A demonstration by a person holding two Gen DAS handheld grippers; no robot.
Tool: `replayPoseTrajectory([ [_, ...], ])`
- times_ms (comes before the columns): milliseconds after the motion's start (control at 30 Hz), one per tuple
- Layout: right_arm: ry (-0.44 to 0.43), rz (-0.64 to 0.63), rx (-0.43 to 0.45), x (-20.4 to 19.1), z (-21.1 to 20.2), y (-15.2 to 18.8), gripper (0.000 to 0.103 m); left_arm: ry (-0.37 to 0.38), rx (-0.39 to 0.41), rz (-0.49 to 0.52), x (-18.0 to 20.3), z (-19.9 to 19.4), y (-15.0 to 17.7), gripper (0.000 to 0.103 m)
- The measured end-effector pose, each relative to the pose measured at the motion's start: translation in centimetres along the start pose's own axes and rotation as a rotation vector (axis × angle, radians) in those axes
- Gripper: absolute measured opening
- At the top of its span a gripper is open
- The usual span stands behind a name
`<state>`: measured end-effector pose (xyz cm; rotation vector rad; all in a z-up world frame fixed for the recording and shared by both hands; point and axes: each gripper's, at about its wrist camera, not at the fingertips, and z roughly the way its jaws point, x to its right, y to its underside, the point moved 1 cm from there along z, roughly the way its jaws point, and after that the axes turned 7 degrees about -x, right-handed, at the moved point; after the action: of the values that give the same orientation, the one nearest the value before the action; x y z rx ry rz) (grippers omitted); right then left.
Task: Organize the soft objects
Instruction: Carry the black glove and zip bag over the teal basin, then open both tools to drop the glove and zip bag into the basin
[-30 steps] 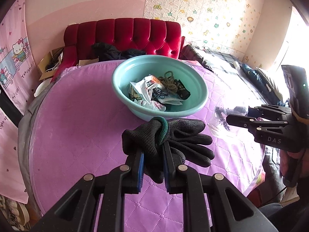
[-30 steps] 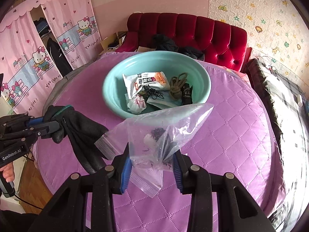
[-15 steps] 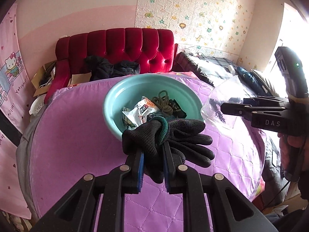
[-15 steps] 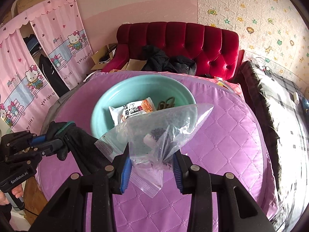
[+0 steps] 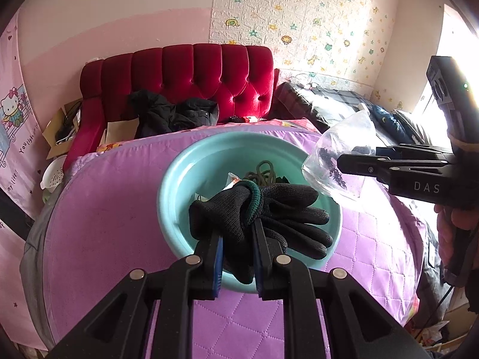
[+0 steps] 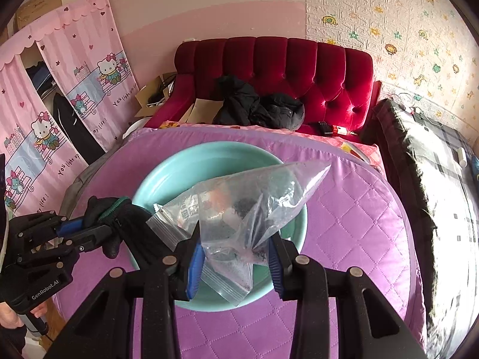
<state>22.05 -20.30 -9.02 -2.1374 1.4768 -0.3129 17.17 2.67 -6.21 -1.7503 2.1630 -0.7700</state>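
Your left claw point(image 5: 236, 257) is clamped tight on a bundled pair of black gloves point(image 5: 263, 215), pinching the knitted cuff end so the fingers hang off to the right; from its own camera the bundle sits in the air above the near part of the teal basin point(image 5: 170, 197). Your right claw point(image 6: 233, 257) stands partly closed on a clear zip bag point(image 6: 245, 206) with dark crumbs and something pale inside, gripping it low so the rest fans upward, and that bag too hangs over the basin's near half.

The basin rests on the purple quilted surface point(image 5: 104, 209) and already holds several things: an olive cord bundle point(image 5: 263, 173) and the corner of a snack packet point(image 5: 232, 179) show behind the gloves, though most of the contents are hidden by what you carry.

So the collecting looks well along, with these two items lifted but not yet dropped. What I judge is left: lower each a little over the middle of the basin and release. No other loose soft items show on the purple cover; the dark clothes point(image 6: 257, 107) on the red sofa point(image 6: 299, 68) may not belong to this job
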Motion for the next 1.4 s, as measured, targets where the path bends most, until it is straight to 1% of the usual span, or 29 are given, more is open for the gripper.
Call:
replayPoseTrajectory([
  [233,0.001,0.026,-0.02,0.6,3.0,-2.5,0.04,-0.007,-0.007,0.015,-0.4,2.4,-1.8,0.018],
  [333,-0.005,0.044,-0.028,0.8,4.4,-3.6,0.04,-0.001,-0.02,0.007,-0.7,3.7,-2.4,0.018],
  [467,0.006,0.054,-0.04,0.9,6.5,-4.7,0.04,-0.015,-0.038,0.013,-0.8,5.6,-3.1,0.018],
  [700,0.016,0.083,-0.073,1.2,10.0,-5.6,0.04,-0.029,-0.077,0.018,-1.2,8.3,-3.5,0.018],
  [867,0.027,0.088,-0.094,1.4,12.0,-5.9,0.04,-0.037,-0.088,0.028,-1.2,9.4,-3.7,0.018],
  [1133,0.045,0.102,-0.125,1.9,13.9,-5.9,0.04,-0.046,-0.109,0.039,-1.3,10.5,-4.2,0.018],
  [1367,0.048,0.094,-0.113,1.7,13.5,-5.9,0.043,-0.061,-0.113,0.049,-1.3,10.4,-4.4,0.021],
  [1400,0.046,0.095,-0.109,1.7,13.4,-5.9,0.045,-0.063,-0.113,0.049,-1.3,10.3,-4.5,0.021],
])
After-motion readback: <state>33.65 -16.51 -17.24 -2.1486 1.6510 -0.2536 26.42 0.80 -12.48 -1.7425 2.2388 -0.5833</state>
